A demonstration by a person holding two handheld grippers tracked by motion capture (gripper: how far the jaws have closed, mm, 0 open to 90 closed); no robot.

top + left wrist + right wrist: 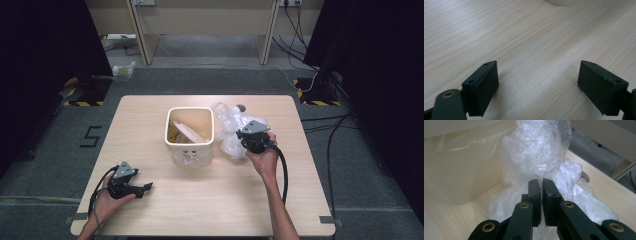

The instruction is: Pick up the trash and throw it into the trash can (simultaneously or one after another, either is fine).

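Note:
A crumpled clear plastic bag point(226, 119) point(536, 150) lies on the wooden table point(215, 200), just right of a cream bin point(190, 152) point(461, 170). My right gripper point(240, 134) point(541, 182) is shut on a fold of that bag, and the thin film is pinched between its black pads. The bin holds light, flat scraps. My left gripper point(145, 189) point(537, 75) rests low at the table's front left with its jaws wide open over bare wood and nothing between them. The bin's base point(560, 2) peeks in at the top of the left gripper view.
Grey carpet surrounds the table, with cables trailing on the right point(330, 150). A wooden desk frame point(205, 30) stands beyond the far edge. Black curtains hang at both sides. A small dark round object point(241, 107) sits on the table behind the bag.

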